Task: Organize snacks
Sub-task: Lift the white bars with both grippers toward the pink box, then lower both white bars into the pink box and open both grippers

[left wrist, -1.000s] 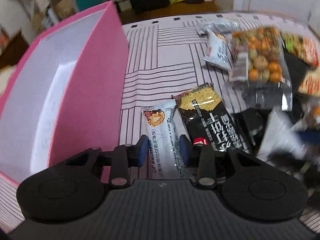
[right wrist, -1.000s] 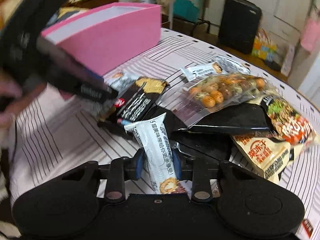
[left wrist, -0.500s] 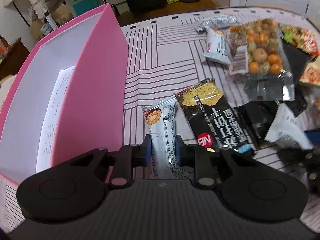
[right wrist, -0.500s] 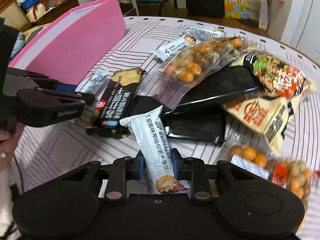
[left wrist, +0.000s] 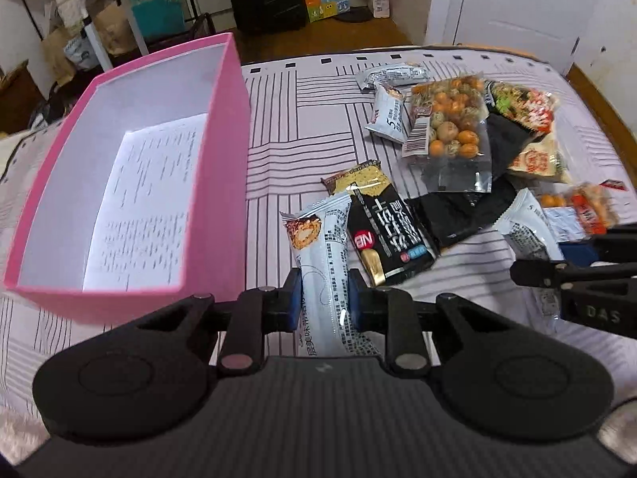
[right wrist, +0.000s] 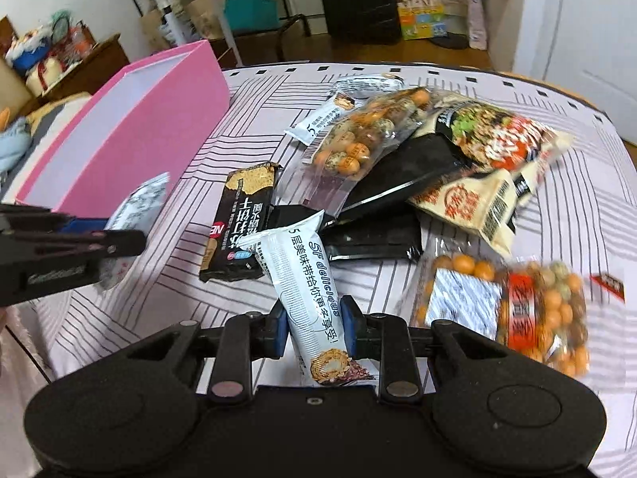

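the left gripper (left wrist: pixel 323 298) pinches a white snack bar (left wrist: pixel 322 255) across its middle, blue pads pressed to both sides, the wrapper's picture end pointing to 12 o'clock. the right gripper (right wrist: pixel 314 324) is likewise clamped on a second white bar (right wrist: pixel 308 275), its picture end toward the camera at 6 o'clock.

the pink box (left wrist: pixel 223 183) stands open at 10 o'clock in the left wrist view, with a printed sheet (left wrist: pixel 147 199) lying flat on its floor. just beside the left bar, at its 3 o'clock, a black cracker packet (left wrist: pixel 382 223) lies on the striped cloth (left wrist: pixel 302 127).

the rest of the pile sits at 1 to 2 o'clock — a clear bag of coated nuts (left wrist: pixel 450 131), black pouches under it, a red-and-green noodle packet (left wrist: pixel 521 107) and a cream packet (left wrist: pixel 537 159). in the right wrist view another nut bag (right wrist: pixel 513 306) lies at 3 o'clock — blurred.
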Motion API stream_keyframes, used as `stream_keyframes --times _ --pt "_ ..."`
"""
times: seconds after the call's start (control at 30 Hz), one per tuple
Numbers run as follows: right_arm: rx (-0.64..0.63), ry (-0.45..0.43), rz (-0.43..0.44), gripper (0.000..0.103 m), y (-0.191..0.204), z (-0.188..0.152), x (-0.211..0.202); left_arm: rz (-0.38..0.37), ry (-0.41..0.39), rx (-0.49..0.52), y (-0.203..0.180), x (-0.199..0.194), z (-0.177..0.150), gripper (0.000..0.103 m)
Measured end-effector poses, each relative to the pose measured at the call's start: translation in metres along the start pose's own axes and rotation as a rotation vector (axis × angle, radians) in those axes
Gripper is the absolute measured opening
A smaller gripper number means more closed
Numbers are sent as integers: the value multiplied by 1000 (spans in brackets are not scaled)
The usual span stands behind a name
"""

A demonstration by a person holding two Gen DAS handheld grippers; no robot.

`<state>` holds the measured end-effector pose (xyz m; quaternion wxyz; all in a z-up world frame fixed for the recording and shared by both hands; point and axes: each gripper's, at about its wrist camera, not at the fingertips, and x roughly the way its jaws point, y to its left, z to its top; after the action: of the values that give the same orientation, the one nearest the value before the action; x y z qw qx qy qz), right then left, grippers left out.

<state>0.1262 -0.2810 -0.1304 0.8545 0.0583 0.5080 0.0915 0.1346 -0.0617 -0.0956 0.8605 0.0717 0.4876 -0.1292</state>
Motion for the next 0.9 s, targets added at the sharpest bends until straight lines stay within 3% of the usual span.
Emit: stream_keyframes --times 0.1,0.23,0.47,0.9 --pt "-17 15 10 31 10 -2 -7 -32 14 -15 14 -16 -4 22" --pt "-84 32 59 31 35 -1 -20 -4 13 19 30 -36 -11 22" --pt "-166 65 141 31 84 -8 -40 -38 40 52 54 -66 -33 22" --pt "-229 19 294 31 147 5 -75 -15 -81 -4 100 -119 -42 22"
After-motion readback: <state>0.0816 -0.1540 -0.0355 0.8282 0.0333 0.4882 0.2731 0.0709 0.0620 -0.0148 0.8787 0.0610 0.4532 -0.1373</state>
